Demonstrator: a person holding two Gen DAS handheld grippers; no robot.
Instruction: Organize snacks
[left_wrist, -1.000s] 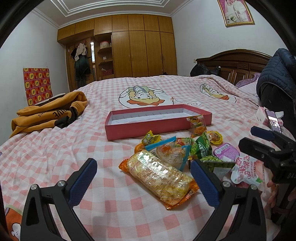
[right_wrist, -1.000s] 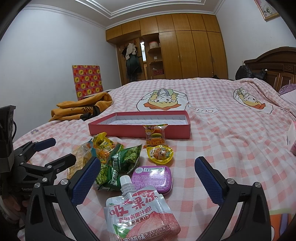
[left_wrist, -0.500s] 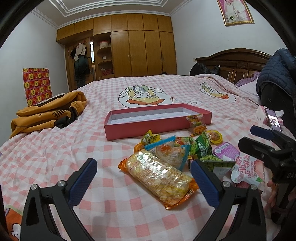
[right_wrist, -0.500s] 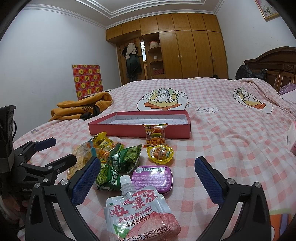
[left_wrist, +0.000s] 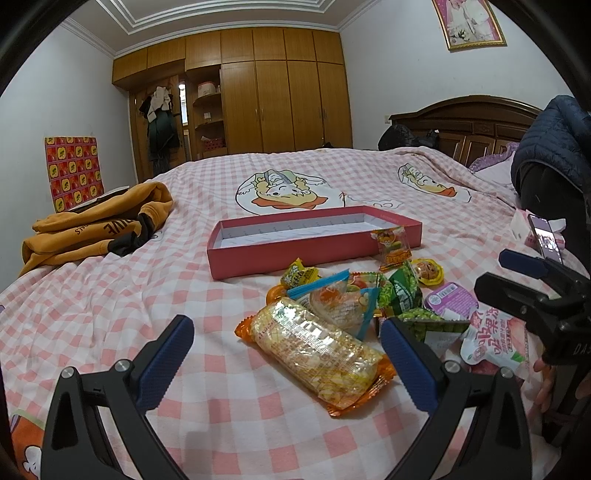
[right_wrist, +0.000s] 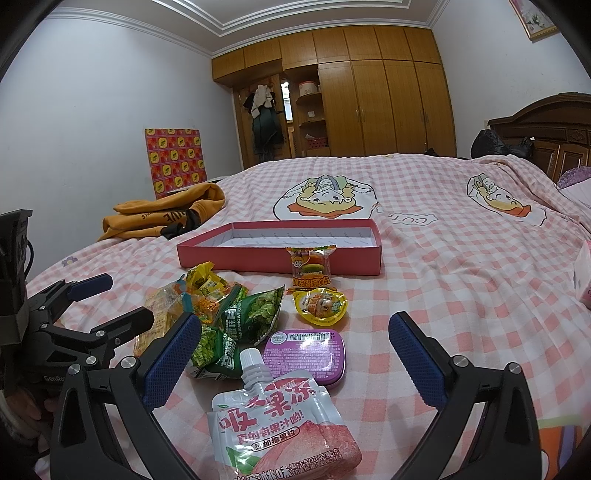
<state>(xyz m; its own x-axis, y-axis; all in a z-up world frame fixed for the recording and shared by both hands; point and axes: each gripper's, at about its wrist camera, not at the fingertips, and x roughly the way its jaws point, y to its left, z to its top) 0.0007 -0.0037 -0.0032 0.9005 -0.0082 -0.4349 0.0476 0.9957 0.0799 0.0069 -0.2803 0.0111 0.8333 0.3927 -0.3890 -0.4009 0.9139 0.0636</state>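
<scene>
Pink-checked bed (left_wrist: 110, 295): your left gripper (left_wrist: 284, 350), spread wide, frames a long orange-ended snack pack (left_wrist: 314, 350) near the red box (left_wrist: 295, 251). Only your right gripper (right_wrist: 295, 350), also wide, shows the peach jelly pouch (right_wrist: 280, 424) whole.

Box (right_wrist: 279, 251) lay on the bed (right_wrist: 443, 295), toward its middle. Snack heap sat just in front of the box. One small packet (right_wrist: 311, 269) leaned against the box's front wall. Jelly cup (right_wrist: 320, 304) lay before that packet; flat tin (right_wrist: 305, 350) nearer; spouted pouch (right_wrist: 280, 424) nearest. Folded garment (right_wrist: 166, 216) lay behind-left of the box, well apart.
</scene>
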